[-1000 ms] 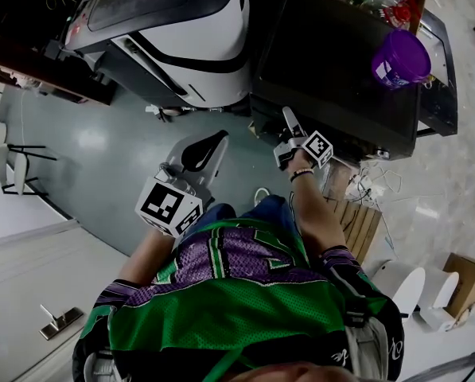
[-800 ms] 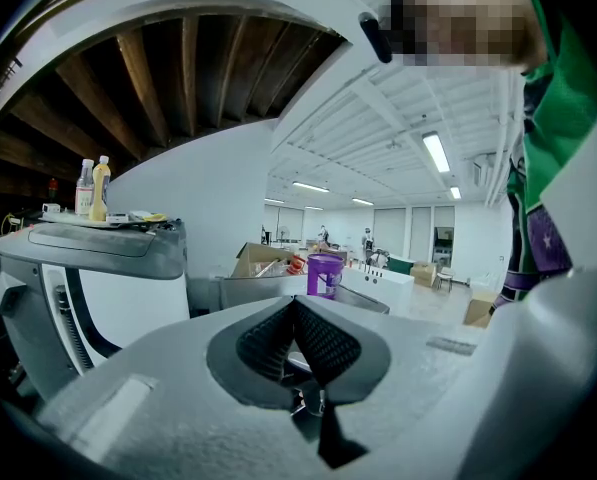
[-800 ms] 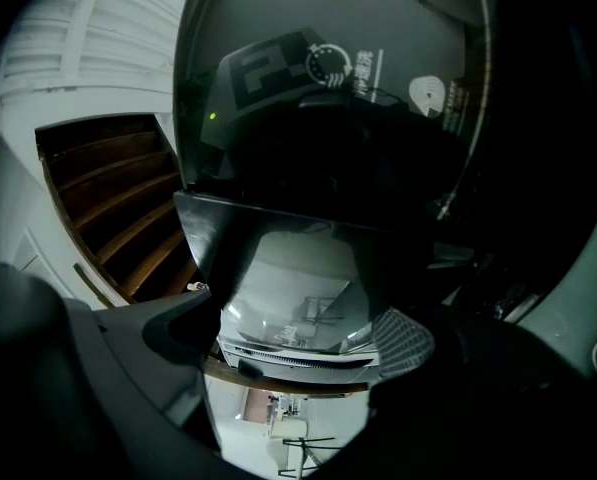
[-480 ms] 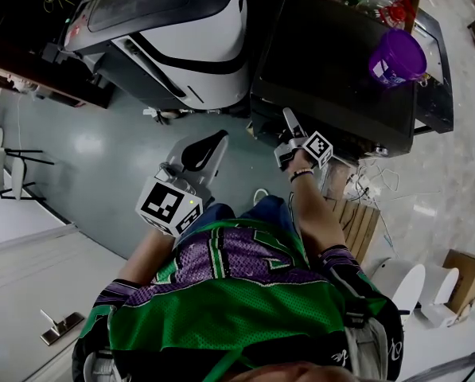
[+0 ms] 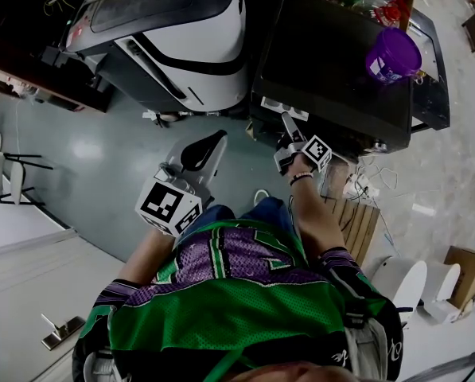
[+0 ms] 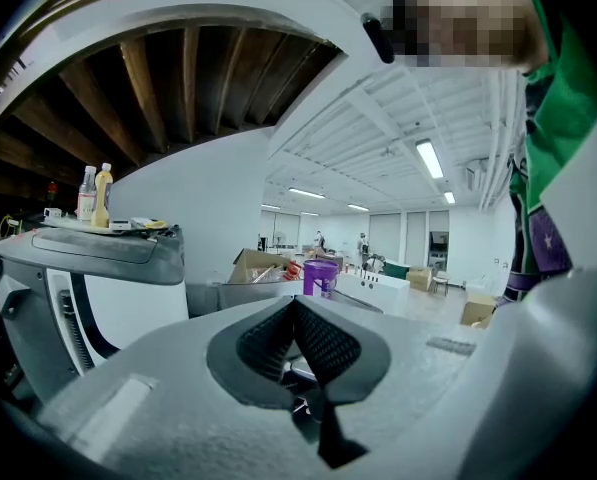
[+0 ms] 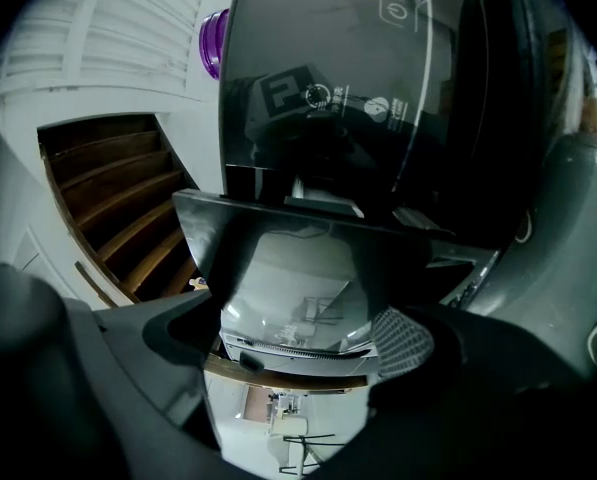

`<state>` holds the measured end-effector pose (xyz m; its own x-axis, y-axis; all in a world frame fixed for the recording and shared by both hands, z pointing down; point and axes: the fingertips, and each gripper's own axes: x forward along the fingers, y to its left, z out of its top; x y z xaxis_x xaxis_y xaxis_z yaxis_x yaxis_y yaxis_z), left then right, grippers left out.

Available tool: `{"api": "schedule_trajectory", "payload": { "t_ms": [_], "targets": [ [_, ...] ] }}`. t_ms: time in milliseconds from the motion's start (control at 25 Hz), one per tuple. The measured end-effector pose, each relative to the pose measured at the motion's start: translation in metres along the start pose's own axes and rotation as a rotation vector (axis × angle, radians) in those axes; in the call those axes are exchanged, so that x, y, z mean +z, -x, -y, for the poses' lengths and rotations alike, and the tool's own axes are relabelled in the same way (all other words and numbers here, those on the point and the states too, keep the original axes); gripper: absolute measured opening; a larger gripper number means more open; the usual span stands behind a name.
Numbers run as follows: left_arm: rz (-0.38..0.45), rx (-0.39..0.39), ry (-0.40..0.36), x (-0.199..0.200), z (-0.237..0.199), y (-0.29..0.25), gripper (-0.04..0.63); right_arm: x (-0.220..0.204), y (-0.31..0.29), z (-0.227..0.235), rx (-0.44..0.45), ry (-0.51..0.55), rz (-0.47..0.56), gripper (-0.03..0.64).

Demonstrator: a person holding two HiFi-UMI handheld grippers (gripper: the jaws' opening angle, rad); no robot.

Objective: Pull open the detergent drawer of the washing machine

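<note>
The black washing machine (image 5: 340,62) stands at the upper right of the head view. Its detergent drawer (image 5: 282,107) sticks out a little at the front left corner, and white compartments show behind the drawer front. My right gripper (image 5: 288,127) is shut on that drawer front. In the right gripper view the glossy black drawer front (image 7: 298,258) sits between the jaws of my right gripper (image 7: 303,343). My left gripper (image 5: 202,153) hangs over the floor, left of the machine and apart from it. It is shut and holds nothing, with the pads of my left gripper (image 6: 296,340) pressed together.
A white and black machine (image 5: 189,46) stands just left of the washer. A purple tub (image 5: 392,54) rests on the washer's top. Loose cables (image 5: 372,185) and a wooden pallet (image 5: 360,225) lie at the right. Grey-green floor (image 5: 102,150) spreads to the left.
The drawer has slid out of the washer, so its white compartments now show. My right gripper has come back slightly with it. The left gripper has stayed still.
</note>
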<state>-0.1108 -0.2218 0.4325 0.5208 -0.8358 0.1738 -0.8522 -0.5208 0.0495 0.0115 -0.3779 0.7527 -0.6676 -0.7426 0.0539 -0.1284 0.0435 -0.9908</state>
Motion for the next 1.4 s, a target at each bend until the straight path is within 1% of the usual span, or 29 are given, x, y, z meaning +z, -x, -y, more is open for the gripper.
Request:
{"api": "schedule_trajectory", "payload": {
  "t_ms": [200,520,800,1160,1400],
  "targets": [
    [0.008,-0.019,-0.008,0.002,0.006,0.007,0.017,-0.01,0.01,-0.001,0.007,-0.002,0.003,0.463],
    [0.016,-0.054,-0.017,0.003,0.014,0.024,0.017,-0.033,0.033,-0.004,-0.004,-0.003,0.006,0.463],
    [0.014,-0.098,-0.031,0.002,0.023,0.036,0.018,-0.051,0.051,-0.004,-0.013,0.003,0.015,0.463],
    [0.026,-0.139,-0.033,0.003,0.032,0.052,0.018,-0.072,0.074,-0.003,-0.006,-0.016,0.003,0.463],
    [0.03,-0.153,-0.025,0.0,0.035,0.063,0.017,-0.074,0.082,-0.008,-0.029,0.005,0.023,0.463]
  ]
}}
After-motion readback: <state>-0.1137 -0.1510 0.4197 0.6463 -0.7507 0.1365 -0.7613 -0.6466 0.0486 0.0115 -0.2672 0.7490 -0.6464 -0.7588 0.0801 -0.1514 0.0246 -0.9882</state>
